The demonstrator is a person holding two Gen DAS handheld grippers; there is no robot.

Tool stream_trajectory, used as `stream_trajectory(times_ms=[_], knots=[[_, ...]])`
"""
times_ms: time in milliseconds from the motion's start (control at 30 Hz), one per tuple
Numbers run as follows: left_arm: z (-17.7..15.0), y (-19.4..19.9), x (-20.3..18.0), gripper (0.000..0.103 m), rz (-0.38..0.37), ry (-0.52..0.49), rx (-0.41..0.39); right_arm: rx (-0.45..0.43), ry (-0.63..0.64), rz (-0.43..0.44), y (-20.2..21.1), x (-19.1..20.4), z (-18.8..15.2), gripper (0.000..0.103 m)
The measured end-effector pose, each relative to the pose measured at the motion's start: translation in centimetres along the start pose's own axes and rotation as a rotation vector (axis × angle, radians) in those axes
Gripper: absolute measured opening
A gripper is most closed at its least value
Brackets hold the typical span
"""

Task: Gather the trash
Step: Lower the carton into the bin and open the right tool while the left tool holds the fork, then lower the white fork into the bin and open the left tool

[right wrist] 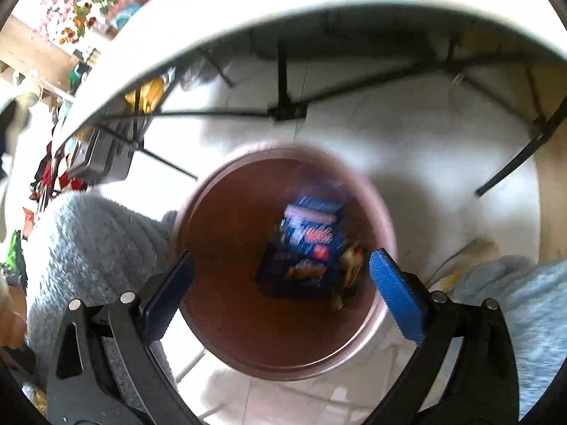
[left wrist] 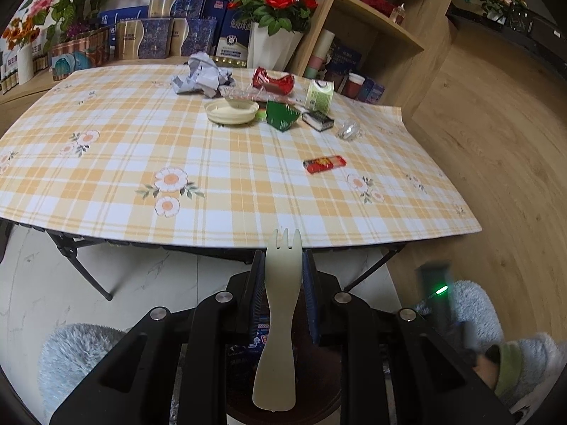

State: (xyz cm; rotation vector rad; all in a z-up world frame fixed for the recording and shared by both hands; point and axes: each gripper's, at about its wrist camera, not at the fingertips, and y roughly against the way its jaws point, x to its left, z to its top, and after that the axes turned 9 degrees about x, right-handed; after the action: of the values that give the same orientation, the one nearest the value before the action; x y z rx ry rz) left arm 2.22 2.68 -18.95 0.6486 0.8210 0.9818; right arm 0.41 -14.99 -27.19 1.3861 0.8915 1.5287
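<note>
The left hand-held gripper (left wrist: 282,276) pinches a pale fork (left wrist: 278,315) upright before the checked tablecloth (left wrist: 248,184).

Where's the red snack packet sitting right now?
In the left wrist view, the red snack packet lies flat on the checked tablecloth, right of centre, alone and nearer the camera than the dark box and clear wrapper.

Nothing printed can be made out — the boxes (left wrist: 184,21) far ahead of the left tool carry lettering too small to read. The blue packet (right wrist: 304,248) in the bin (right wrist: 248,336) below the right tool is blurred — illegible.
</note>
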Motion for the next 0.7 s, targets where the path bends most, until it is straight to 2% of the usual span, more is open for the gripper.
stream_trajectory(times_ms=[267,367,500,567,700], knots=[[-1.6,-3.2,-0.3,0.021,0.008,-0.016,0.085,-0.338,0.053,-0.184,7.0,0.6,-0.4,0.097],[-1.9,-4.5,-0.3,0.021,0.009,-0.020,0.128,-0.424,0.039,-0.233,8.5,0.1,-0.4,0.097],[-2.7,-7.3,-0.2,0.021,0.021,-0.021,0.228,-0.469,-0.003,-0.263,9.2,-0.8,-0.2,0.097],[-3.0,-9.1,0.1,0.021,0.021,-0.006,0.302,-0.463,-0.024,-0.276,9.0,-1.3,0.1,0.097],[-3.4,-11.2,0.5,0.021,0.017,0.013,0.374,-0.452,-0.046,-0.285,8.5,-1.6,-0.2,0.097]])
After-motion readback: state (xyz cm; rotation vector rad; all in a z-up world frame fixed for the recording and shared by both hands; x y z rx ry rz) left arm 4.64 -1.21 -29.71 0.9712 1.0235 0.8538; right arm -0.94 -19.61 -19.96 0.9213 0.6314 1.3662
